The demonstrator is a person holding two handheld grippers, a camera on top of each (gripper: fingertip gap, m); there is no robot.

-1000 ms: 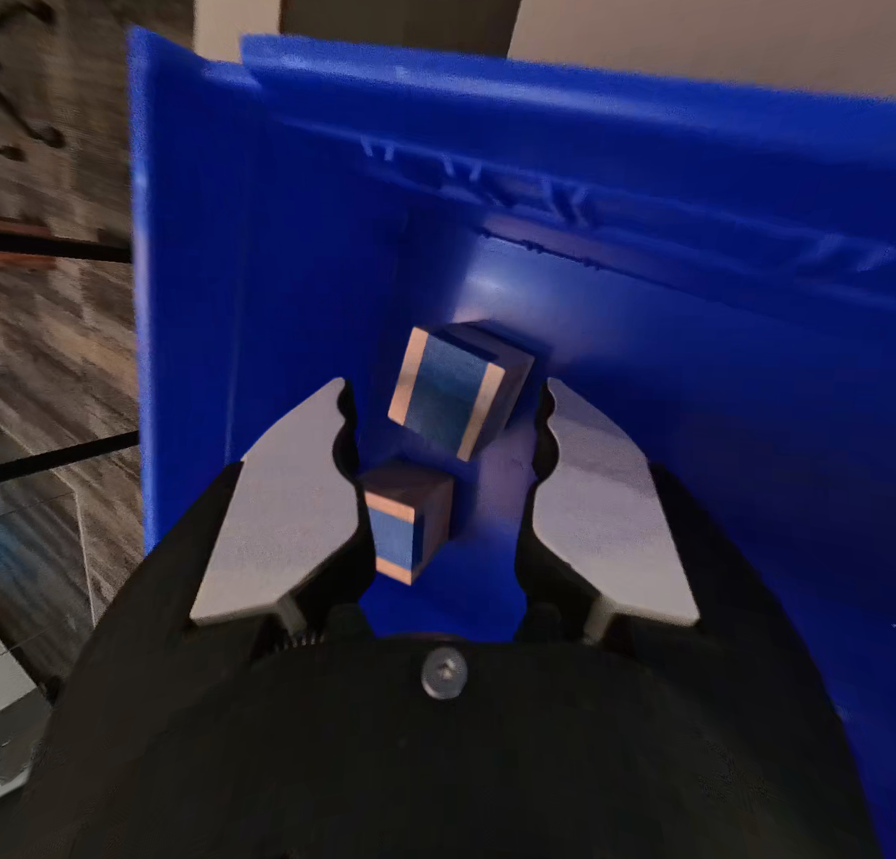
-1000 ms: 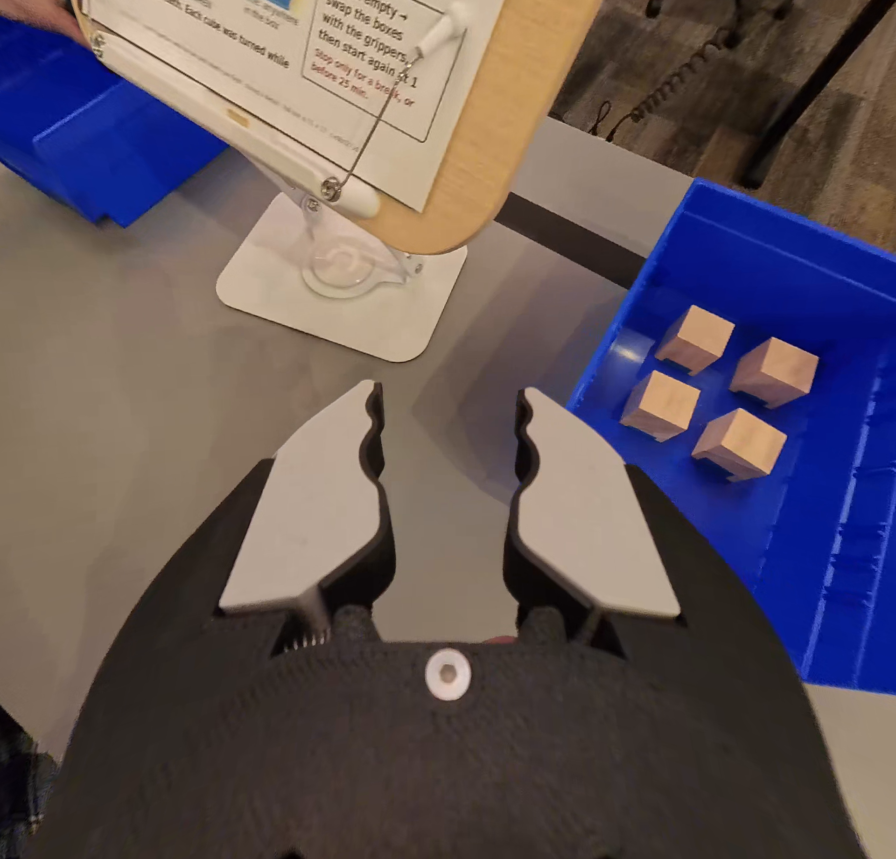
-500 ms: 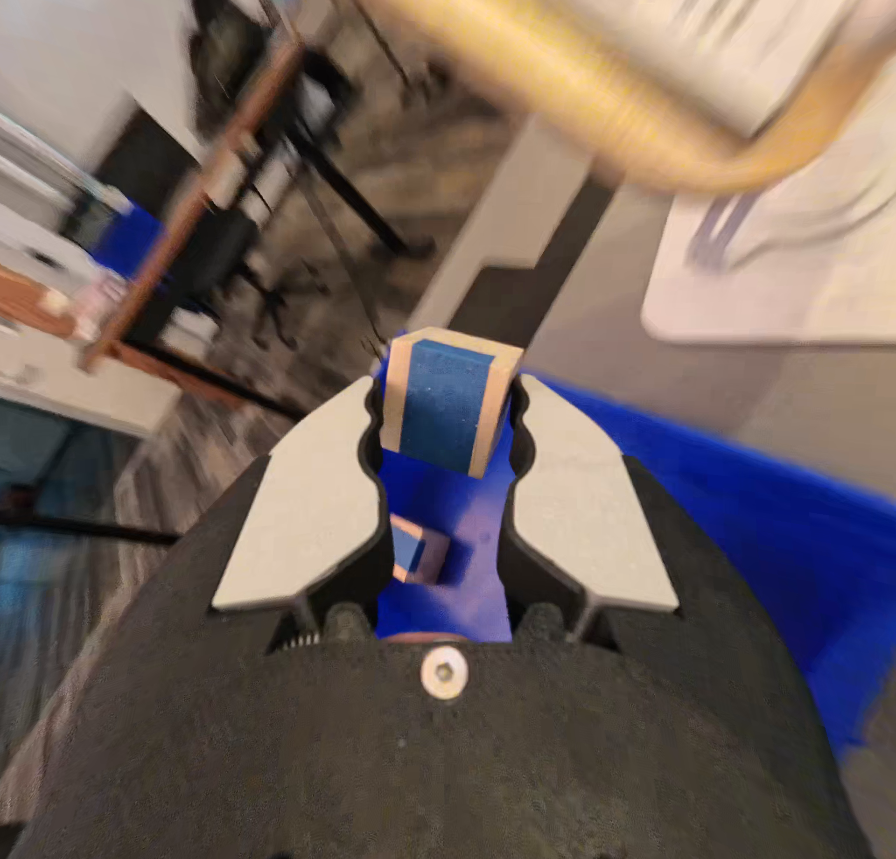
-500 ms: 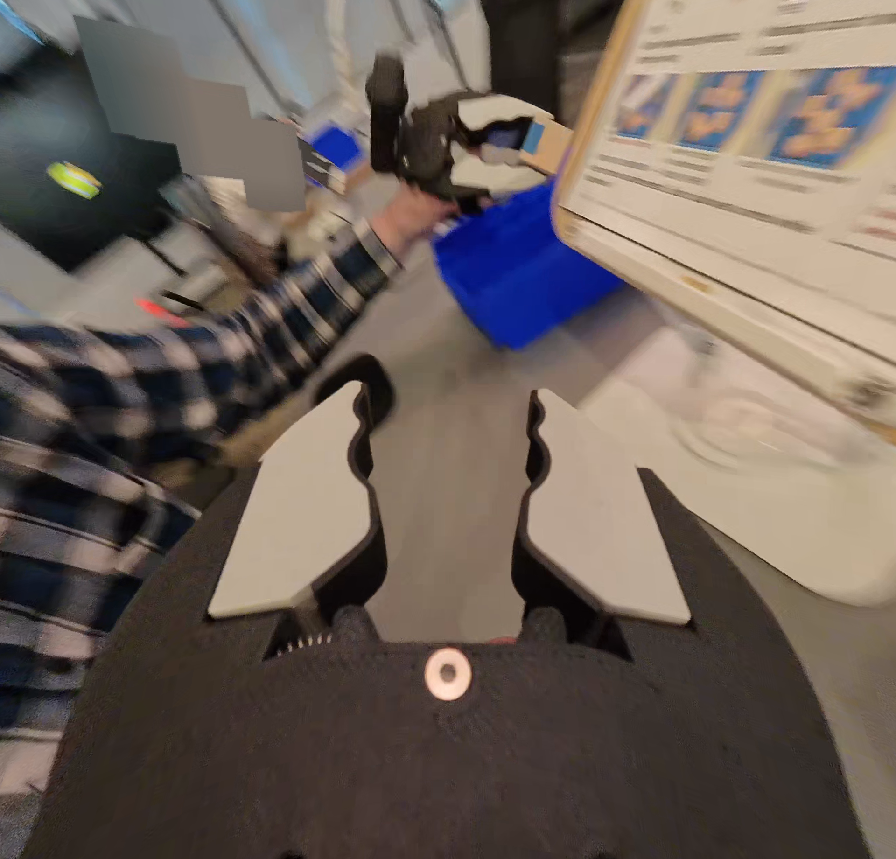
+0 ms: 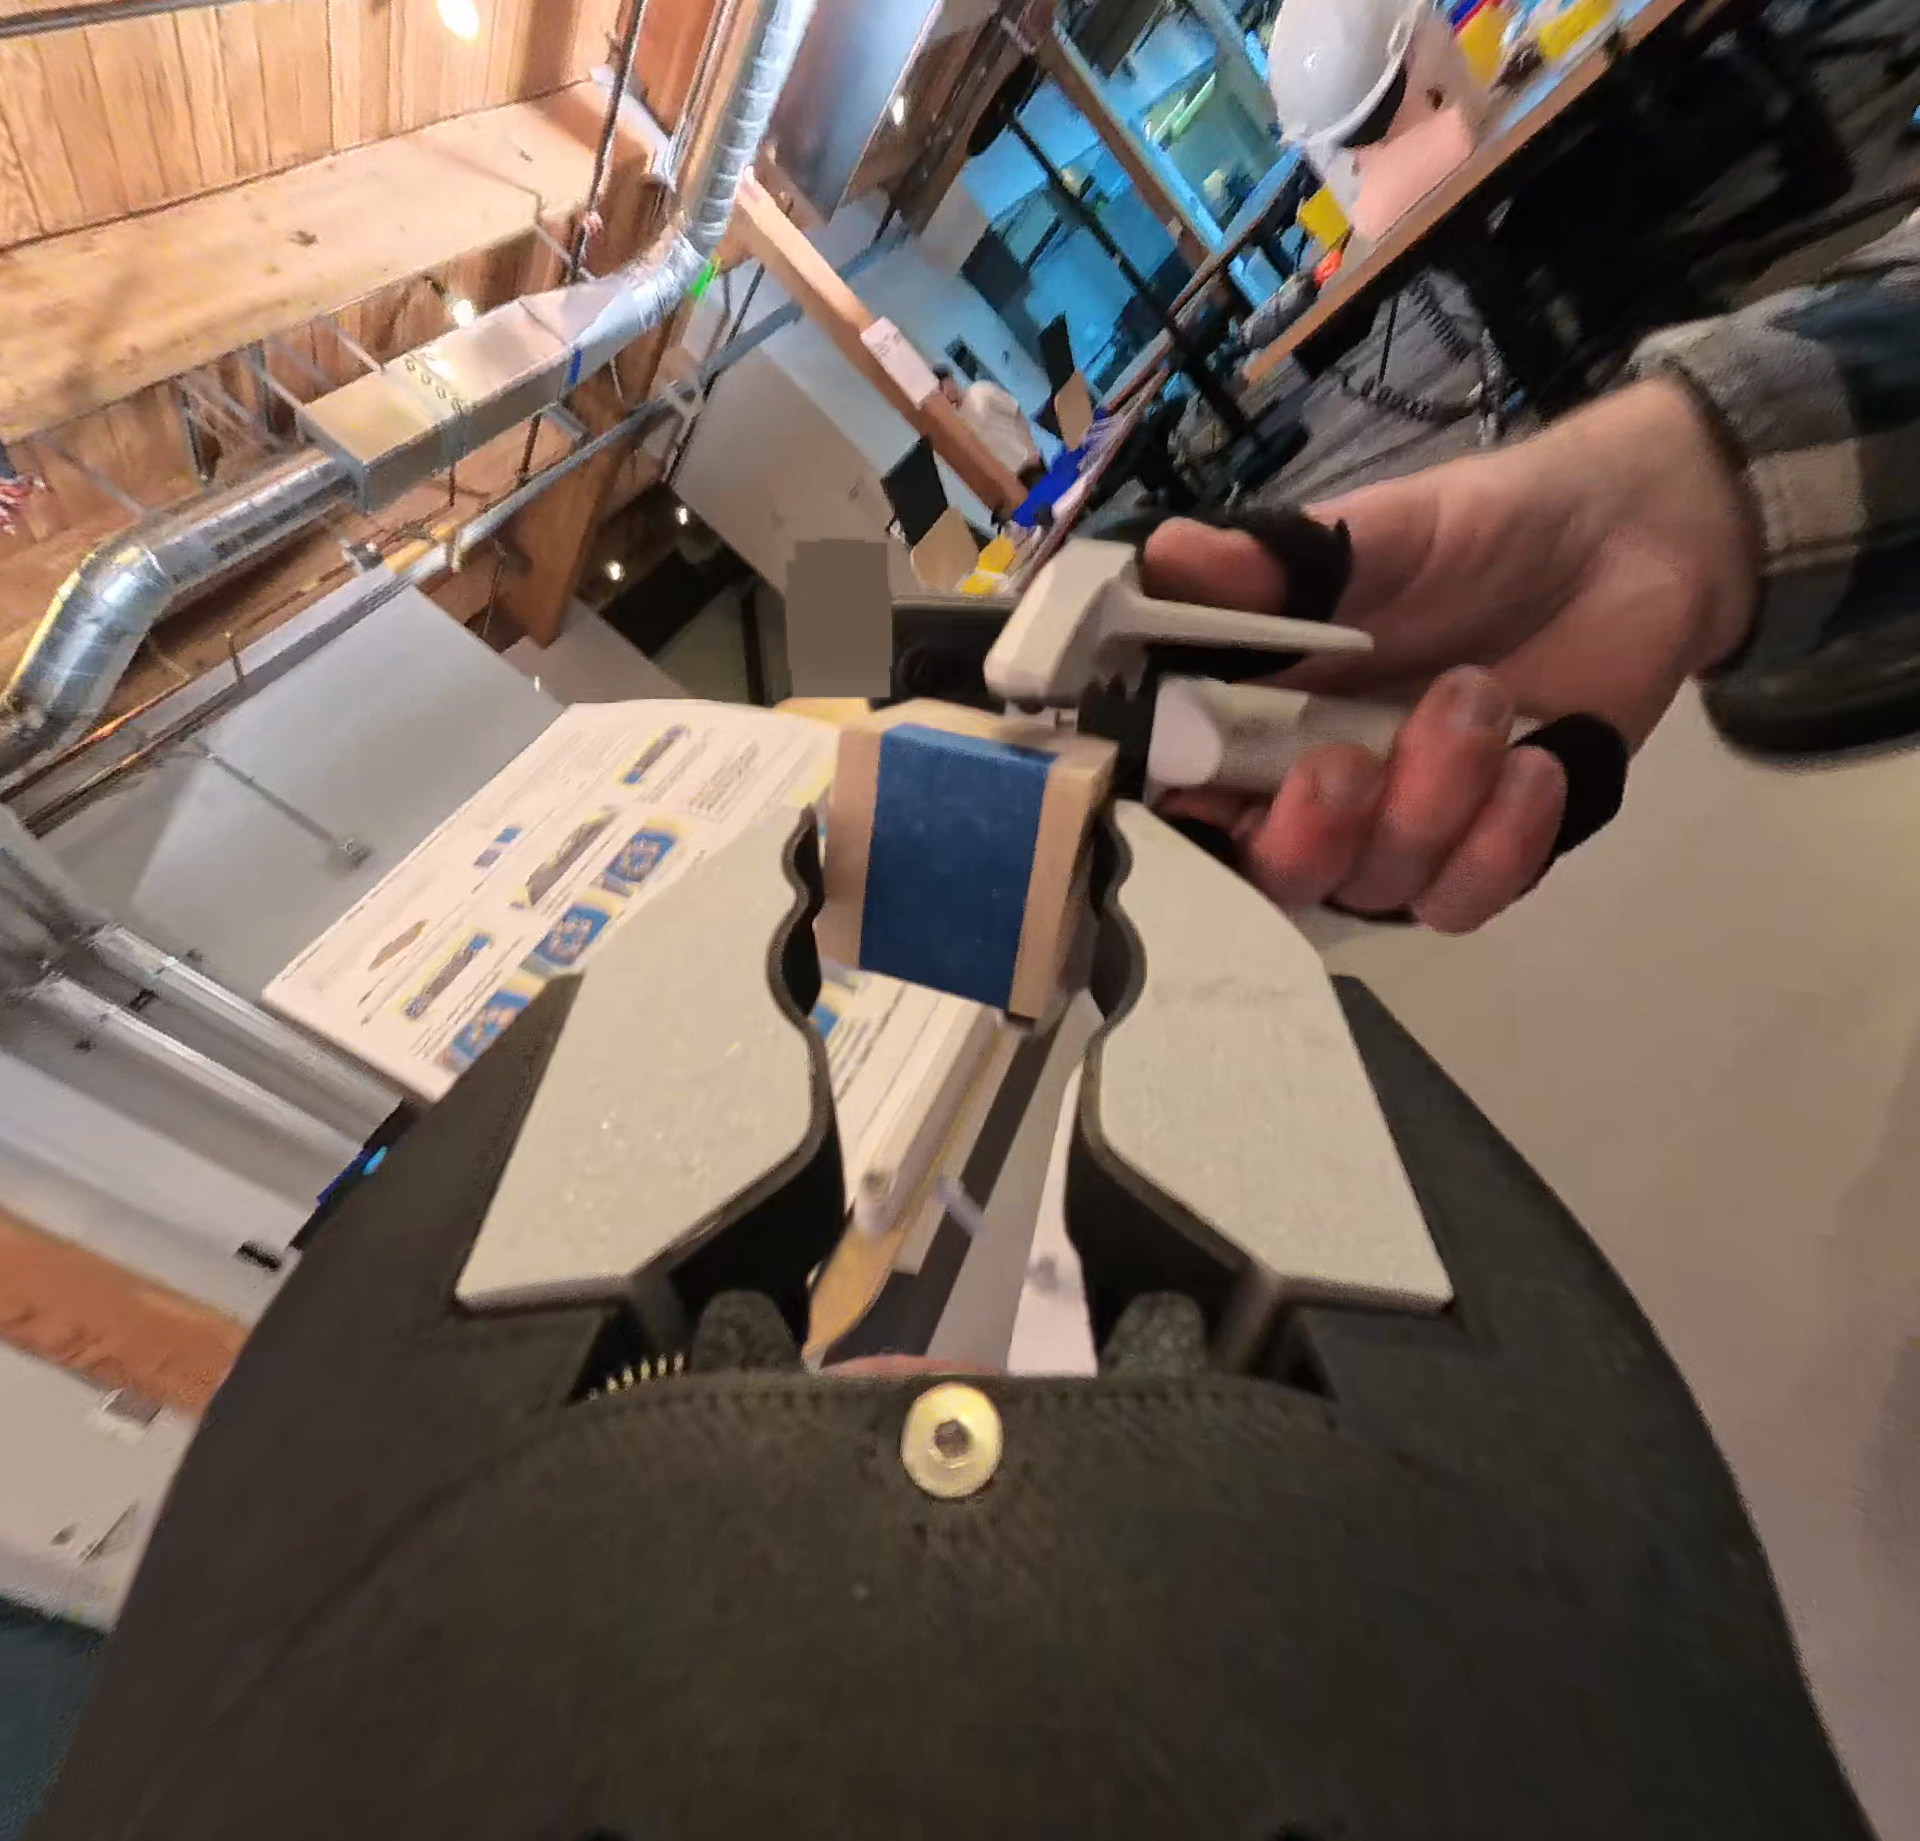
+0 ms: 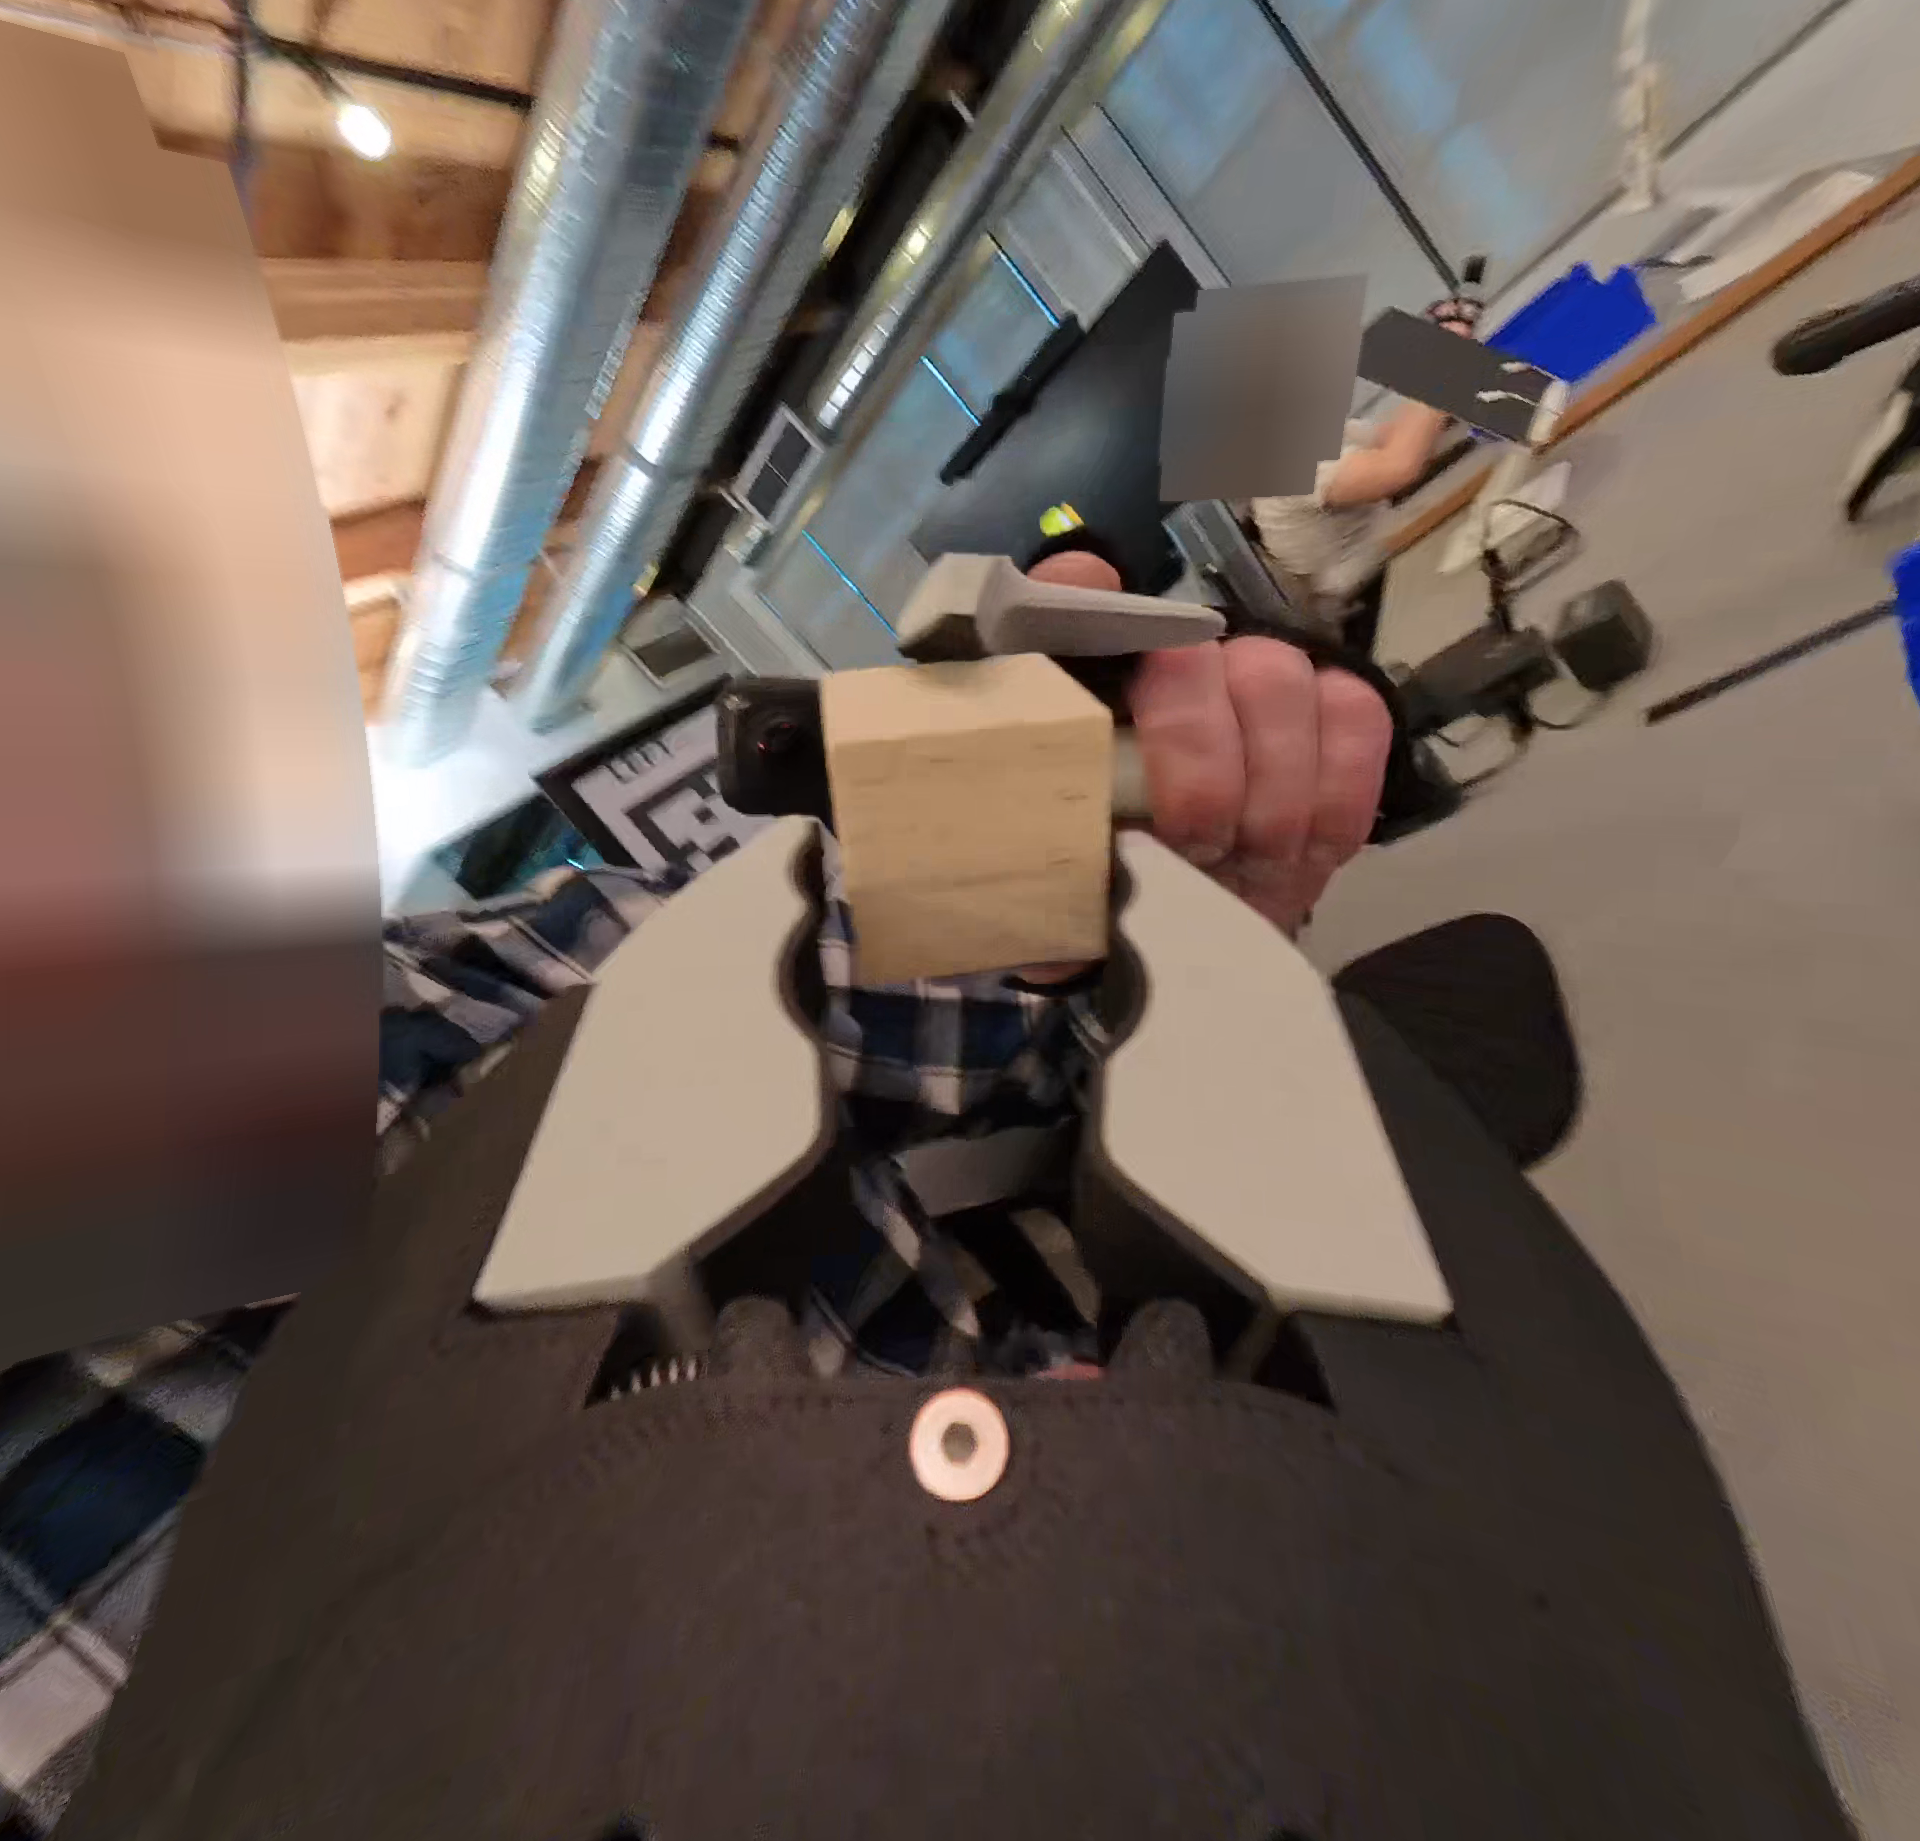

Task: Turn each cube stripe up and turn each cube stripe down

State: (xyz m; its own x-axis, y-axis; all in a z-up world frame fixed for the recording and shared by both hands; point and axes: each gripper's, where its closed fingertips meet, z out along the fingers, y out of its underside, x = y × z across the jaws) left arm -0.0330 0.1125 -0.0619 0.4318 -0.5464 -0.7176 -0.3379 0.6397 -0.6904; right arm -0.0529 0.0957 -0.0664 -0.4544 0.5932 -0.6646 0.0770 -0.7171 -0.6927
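Cube (image 5: 1013,960) of pale wood, held in mid-air, is the centre of both wrist views. Nearest to it, the left gripper (image 5: 961,841) pinches it, one grey fingertip on either side, with the blue stripe (image 5: 945,856) facing that gripper's camera. The right gripper (image 6: 966,846) has its fingertips on either side of the same cube and sees only plain wood. Its right fingertip sits against the wood, and contact on its left side is harder to judge. Just beyond the cube, each view shows the other gripper's grey fingers reaching over its top, with the person's hand (image 5: 1507,669) in a plaid sleeve behind them. Behind the cube to the left stands a printed instruction sheet (image 5: 582,856), and far beyond it are ceiling ducts (image 5: 187,544) and workshop shelving. This looks like a handover partway through one flip: the cube is lifted, but not yet turned over or set down. No bin is in sight, so the count of finished cubes cannot be told from this moment. A second earlier, the left gripper hung spread over two striped cubes in a blue bin. The right gripper was empty above a grey table, beside a bin holding four cubes with plain faces up. Half a second earlier, the left gripper already clamped this cube above the bin while the right was empty.
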